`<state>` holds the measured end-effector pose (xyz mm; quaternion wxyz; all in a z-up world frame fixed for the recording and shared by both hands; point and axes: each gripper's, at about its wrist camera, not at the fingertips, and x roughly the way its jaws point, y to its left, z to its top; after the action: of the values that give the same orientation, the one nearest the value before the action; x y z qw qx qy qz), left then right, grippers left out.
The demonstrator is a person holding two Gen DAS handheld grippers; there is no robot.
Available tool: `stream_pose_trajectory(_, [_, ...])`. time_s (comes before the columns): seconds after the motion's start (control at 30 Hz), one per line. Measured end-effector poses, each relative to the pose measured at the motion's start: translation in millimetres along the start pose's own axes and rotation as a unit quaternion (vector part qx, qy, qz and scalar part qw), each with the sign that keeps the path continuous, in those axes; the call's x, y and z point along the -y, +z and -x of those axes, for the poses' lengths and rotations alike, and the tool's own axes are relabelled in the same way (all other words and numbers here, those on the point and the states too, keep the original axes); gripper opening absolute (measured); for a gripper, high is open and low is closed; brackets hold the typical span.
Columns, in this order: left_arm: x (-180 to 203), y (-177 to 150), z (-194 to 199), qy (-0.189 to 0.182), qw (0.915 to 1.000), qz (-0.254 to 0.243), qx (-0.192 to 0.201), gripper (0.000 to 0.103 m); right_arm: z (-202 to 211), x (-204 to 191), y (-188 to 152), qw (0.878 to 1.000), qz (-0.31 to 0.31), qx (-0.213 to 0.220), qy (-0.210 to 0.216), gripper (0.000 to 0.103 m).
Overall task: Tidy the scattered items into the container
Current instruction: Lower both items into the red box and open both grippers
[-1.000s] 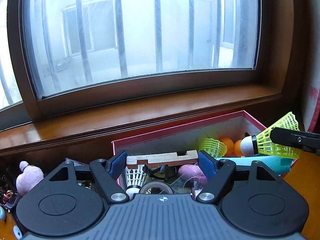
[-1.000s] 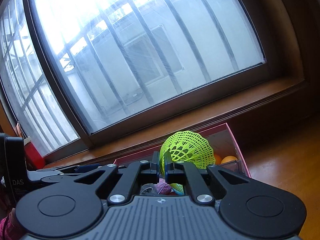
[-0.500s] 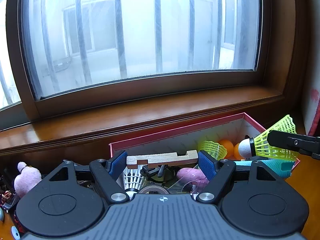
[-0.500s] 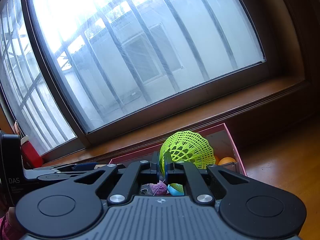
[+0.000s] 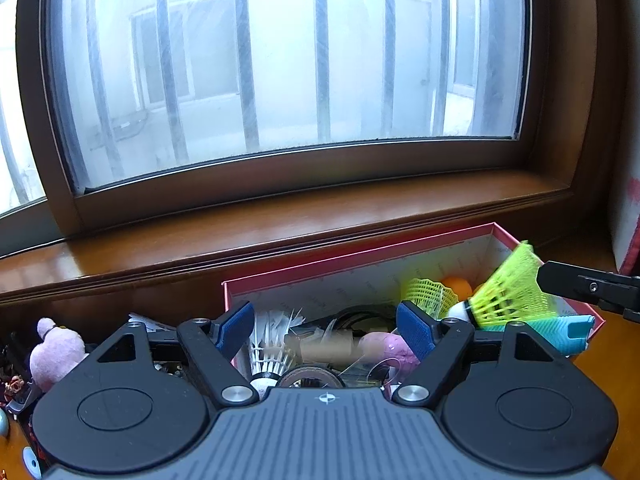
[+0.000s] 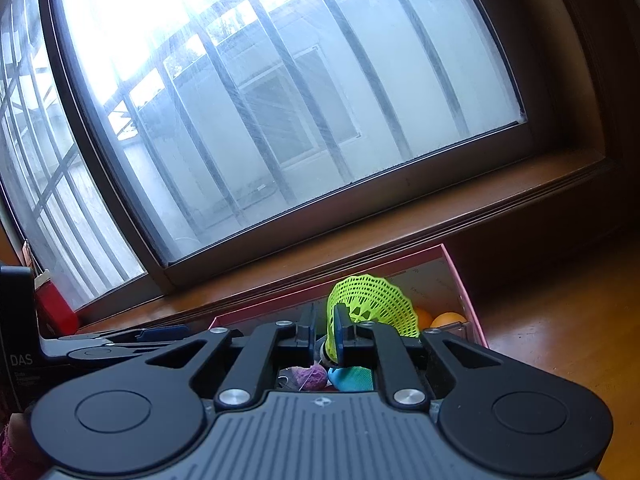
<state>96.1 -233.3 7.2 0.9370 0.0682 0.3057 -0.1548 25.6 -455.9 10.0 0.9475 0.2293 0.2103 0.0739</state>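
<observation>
Shuttlecock [image 6: 370, 304] sits loose in our slightly parted right gripper [image 6: 323, 330] over the box [image 5: 360, 258]; left gripper [image 5: 325, 328] wide open, empty.

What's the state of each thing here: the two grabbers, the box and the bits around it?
left gripper: open, empty
right gripper: at the yellow shuttlecock, grip unclear
yellow shuttlecock: tilted over the box, blurred
wooden block: blurred, inside the box
pink box: open, nearly full
pink plush: outside the box
</observation>
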Motion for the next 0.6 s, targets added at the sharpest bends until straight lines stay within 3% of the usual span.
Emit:
stream_pose_trajectory(0.07, [-0.6, -0.1, -0.1, 0.001, 1.0, 0.003, -0.001, 0.083, -0.4, -0.3, -0.6, 1.0, 0.001, 0.001, -0.002, 0.019])
stream_pose_trajectory(0.13, [-2.0, -0.6, 0.1, 0.003, 1.0, 0.007, -0.004, 0.084, -0.4, -0.4, -1.3, 1.0, 0.0, 0.003, -0.008, 0.037])
stream_pose_trajectory(0.4, [-6.0, -5.2, 11.1, 0.008, 0.9998, 0.017, -0.008, 0.092, 3.9, -3.5, -8.1, 1.0, -0.005, 0.006, -0.03, 0.082])
stream_pose_trajectory(0.5, [-4.2, -9.3, 21.3, 0.013, 0.9998, 0.012, -0.013, 0.096, 8.8, -10.2, -10.1, 0.999, 0.0, -0.002, -0.044, 0.087])
stream_pose_trajectory(0.6, [-3.1, -13.4, 31.6, 0.021, 0.9992, 0.016, -0.032, 0.1, 12.6, -21.3, -10.1, 0.995, 0.012, -0.037, -0.091, 0.091])
